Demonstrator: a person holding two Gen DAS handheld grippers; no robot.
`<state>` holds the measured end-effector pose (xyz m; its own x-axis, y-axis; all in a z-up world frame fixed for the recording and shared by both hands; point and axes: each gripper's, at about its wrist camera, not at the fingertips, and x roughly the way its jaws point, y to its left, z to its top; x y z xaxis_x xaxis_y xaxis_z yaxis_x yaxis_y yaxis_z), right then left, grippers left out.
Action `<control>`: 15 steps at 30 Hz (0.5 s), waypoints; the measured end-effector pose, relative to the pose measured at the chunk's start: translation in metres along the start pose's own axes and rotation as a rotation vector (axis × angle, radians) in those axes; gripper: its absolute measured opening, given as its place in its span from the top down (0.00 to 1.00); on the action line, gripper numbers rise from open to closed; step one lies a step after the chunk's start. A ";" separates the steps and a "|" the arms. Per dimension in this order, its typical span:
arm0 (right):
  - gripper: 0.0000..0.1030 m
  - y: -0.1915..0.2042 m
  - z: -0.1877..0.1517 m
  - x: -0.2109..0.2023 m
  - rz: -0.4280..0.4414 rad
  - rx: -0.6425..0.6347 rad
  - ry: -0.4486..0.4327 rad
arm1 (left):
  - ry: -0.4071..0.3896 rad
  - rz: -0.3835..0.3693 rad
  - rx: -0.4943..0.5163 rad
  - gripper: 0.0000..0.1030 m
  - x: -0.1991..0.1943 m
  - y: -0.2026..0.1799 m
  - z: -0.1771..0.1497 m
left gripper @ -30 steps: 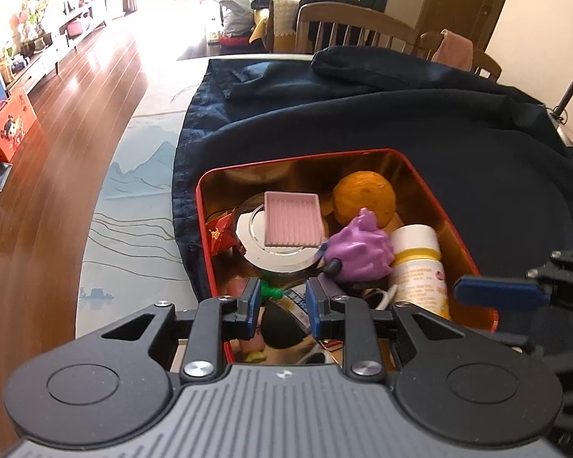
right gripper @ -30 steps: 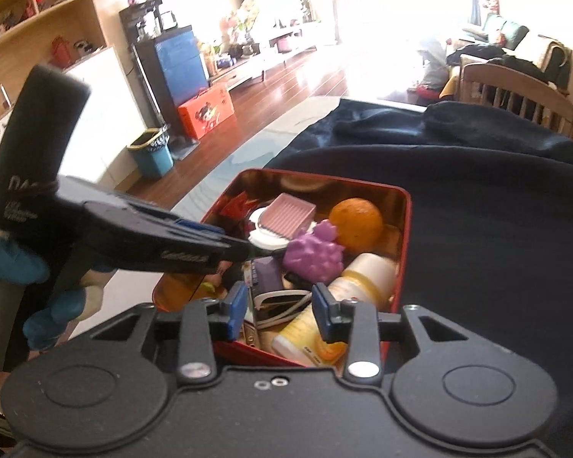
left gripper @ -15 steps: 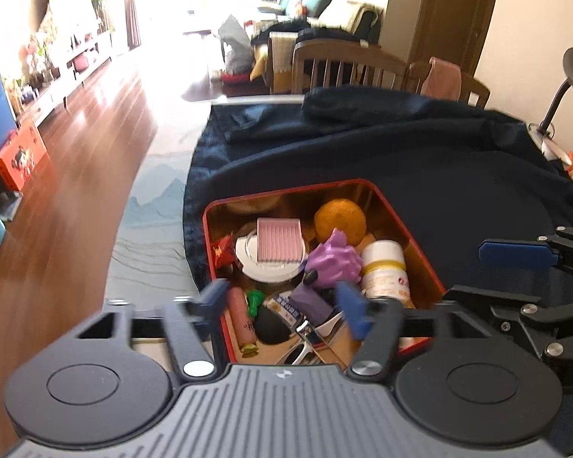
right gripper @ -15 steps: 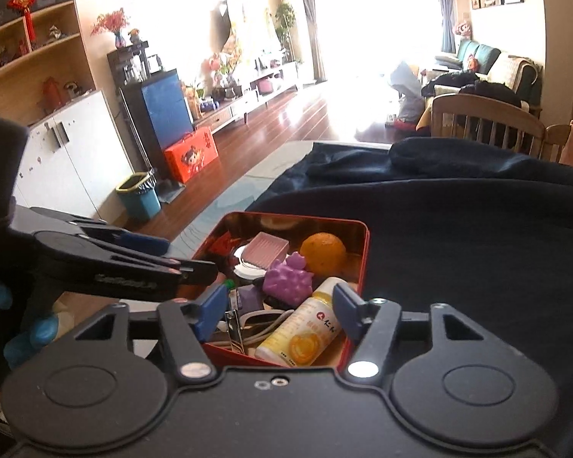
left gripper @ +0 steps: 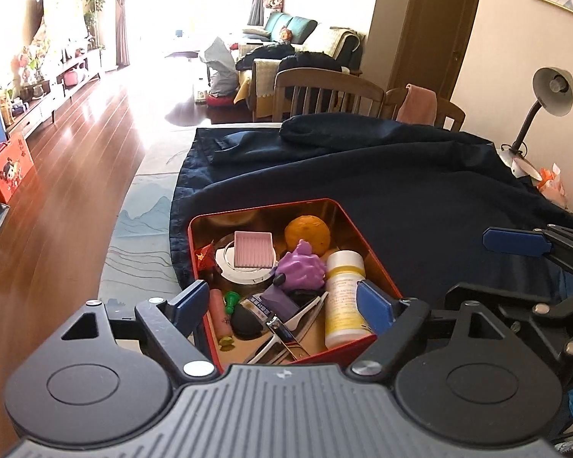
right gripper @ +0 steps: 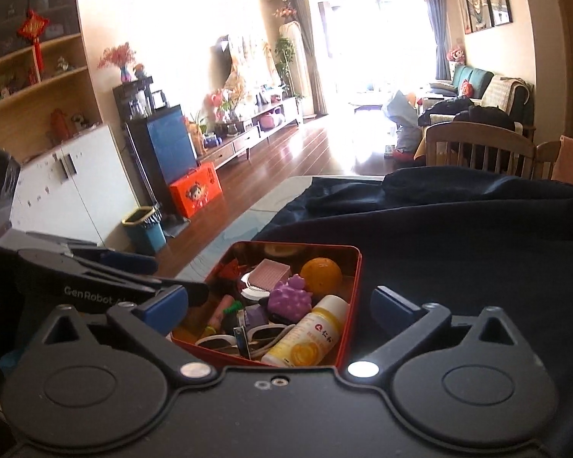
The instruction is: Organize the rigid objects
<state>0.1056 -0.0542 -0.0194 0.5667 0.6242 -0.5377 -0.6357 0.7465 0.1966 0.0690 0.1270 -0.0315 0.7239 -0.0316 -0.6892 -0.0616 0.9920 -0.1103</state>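
Observation:
A red tin box (left gripper: 357,225) (right gripper: 357,267) sits on a dark blue cloth and holds several objects: an orange (left gripper: 308,232) (right gripper: 321,274), a purple grape toy (left gripper: 301,269) (right gripper: 289,299), a pink ridged tray (left gripper: 253,249) (right gripper: 270,271), a white and yellow bottle (left gripper: 343,297) (right gripper: 309,339), a pink stick (left gripper: 220,315), a nail clipper (left gripper: 282,334). My left gripper (left gripper: 282,305) is open and empty above the box's near end. My right gripper (right gripper: 280,303) is open and empty, also above the near end.
The dark blue cloth (left gripper: 382,175) covers most of the table; a pale landscape-print mat (left gripper: 141,236) shows at its left edge. Wooden chairs (left gripper: 324,91) stand at the far end. A desk lamp (left gripper: 546,99) stands at the right.
Both grippers have opened wide and drawn back and up from the box. The objects in the box have not moved.

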 end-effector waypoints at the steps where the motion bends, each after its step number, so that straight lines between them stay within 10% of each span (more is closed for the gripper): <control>1: 0.00 -0.001 0.000 -0.001 -0.002 0.011 -0.003 | 0.000 0.006 0.002 0.17 -0.001 -0.001 -0.001; 5: 0.00 -0.003 -0.004 -0.004 -0.044 0.029 -0.009 | -0.013 0.018 0.008 0.00 -0.007 -0.004 -0.006; 15: 0.00 -0.005 -0.011 -0.012 -0.100 0.057 -0.018 | -0.027 0.029 0.026 0.00 -0.022 -0.010 -0.017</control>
<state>0.0961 -0.0685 -0.0232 0.6355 0.5495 -0.5425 -0.5450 0.8169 0.1889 0.0418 0.1154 -0.0277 0.7400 0.0005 -0.6726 -0.0654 0.9953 -0.0712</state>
